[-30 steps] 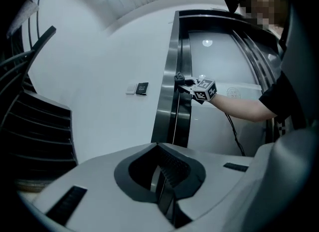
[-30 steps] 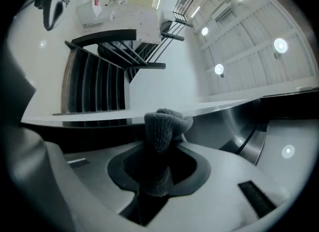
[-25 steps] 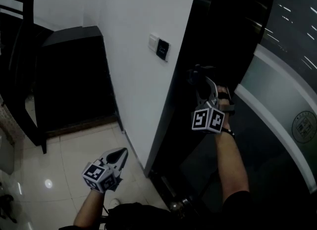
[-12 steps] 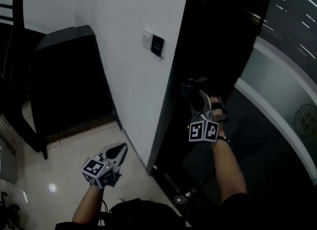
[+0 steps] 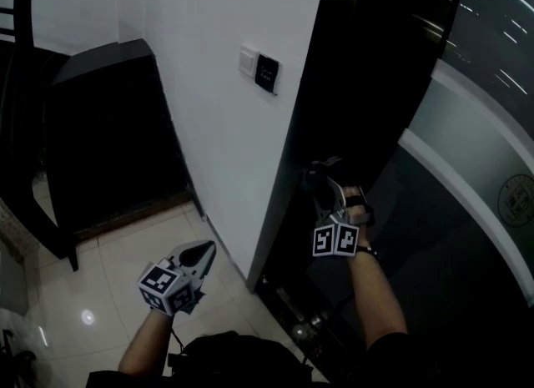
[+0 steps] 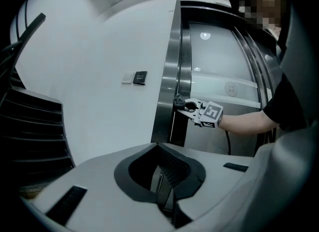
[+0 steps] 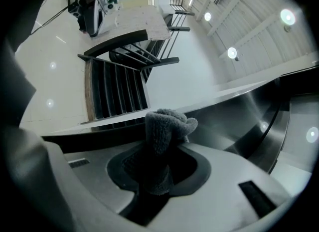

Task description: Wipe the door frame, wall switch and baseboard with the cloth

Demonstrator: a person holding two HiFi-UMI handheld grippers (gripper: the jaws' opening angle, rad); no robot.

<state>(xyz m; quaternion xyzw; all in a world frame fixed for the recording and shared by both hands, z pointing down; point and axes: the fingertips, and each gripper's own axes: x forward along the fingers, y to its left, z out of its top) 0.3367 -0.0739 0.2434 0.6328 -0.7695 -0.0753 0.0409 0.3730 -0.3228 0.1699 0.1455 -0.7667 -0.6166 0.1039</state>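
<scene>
Right claw: The right claw (image 5: 317,182) was shut tight on the cloth (image 7: 167,126). A fluffy grey bunch stuck out past its tips.
Left claw: The left claw (image 6: 160,188) was shut with nothing in it. It hung low over the floor (image 5: 108,269), well away from the work.
Where the cloth was: It was up against the dark, shiny door frame (image 5: 292,148), about halfway down. It looked like it was touching the frame.
How the cloth would feel: It was probably soft, light and floppy. It would not break. It could slip out if the rubbing dragged on it.
Where to hold it: Hold it at the bunched middle, as here, with a fat bit left free to rub with.
Wall switch: The wall switch (image 5: 268,72) sat on the white wall (image 5: 225,128), above the cloth and off to the left. It did not look wiped yet.
Baseboard: It could not be picked out clearly at the bottom of the wall.
Writing: A round stamp (image 5: 517,203) showed on the glass door, and there was print on the switch. Both were too small to read.
</scene>
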